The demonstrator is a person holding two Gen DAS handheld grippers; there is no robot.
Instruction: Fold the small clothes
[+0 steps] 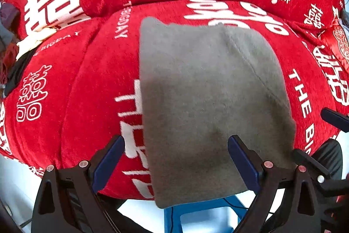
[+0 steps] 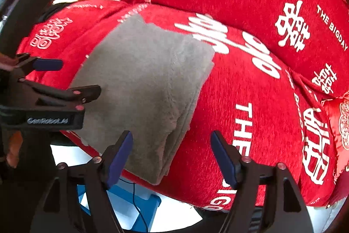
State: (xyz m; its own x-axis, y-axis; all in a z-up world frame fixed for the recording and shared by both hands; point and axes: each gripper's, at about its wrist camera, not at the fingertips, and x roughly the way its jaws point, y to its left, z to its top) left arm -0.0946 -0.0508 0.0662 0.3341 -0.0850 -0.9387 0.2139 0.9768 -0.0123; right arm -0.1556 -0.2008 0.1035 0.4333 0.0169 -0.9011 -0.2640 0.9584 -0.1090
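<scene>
Grey fleece garment (image 1: 209, 106), folded, overhangs the red cushion (image 1: 87, 80) edge and could slide off, both the left gripper (image 1: 176, 158) and right gripper (image 2: 172, 154) wide, holding nothing

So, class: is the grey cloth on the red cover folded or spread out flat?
Folded. The grey cloth shows stacked layers along its right edge.

Bright even daylight, soft shadows, slight blur, strong fisheye edge distortion

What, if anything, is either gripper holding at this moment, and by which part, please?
Nothing is held. The left gripper and the right gripper both stand open above the folded grey cloth, which lies free on the red cover.
</scene>
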